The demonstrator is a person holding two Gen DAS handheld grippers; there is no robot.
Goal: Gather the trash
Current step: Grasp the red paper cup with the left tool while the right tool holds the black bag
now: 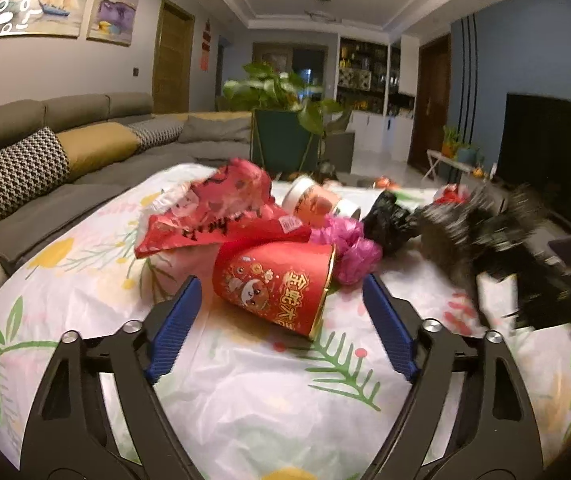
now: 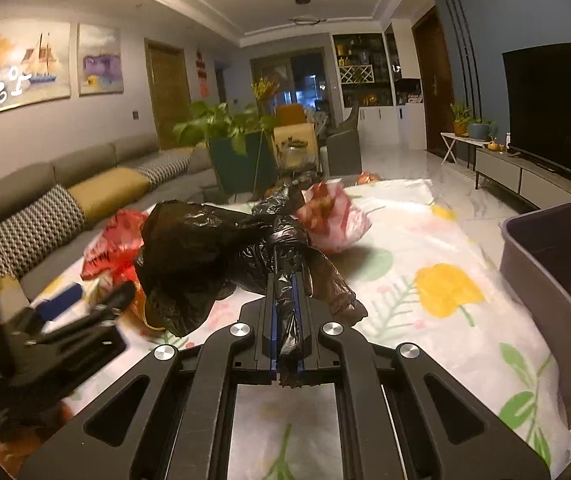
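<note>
Floral tablecloth [image 2: 425,240] carries the litter. Right gripper [image 2: 285,300] is clamped on a limp, light black bag [image 2: 205,252] left of the grey bin [image 2: 557,280]; hold the bunched neck. Left gripper [image 1: 281,300] gapes wide, empty.

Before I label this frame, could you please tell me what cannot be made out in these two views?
- Left wrist view: the right claw and its black bag are smeared by motion blur.
- Right wrist view: the left claw is blurred; the red cup is hidden behind the black plastic bag.
- Right wrist view: the grey bin is cut off by the edge, contents unseen.
</note>
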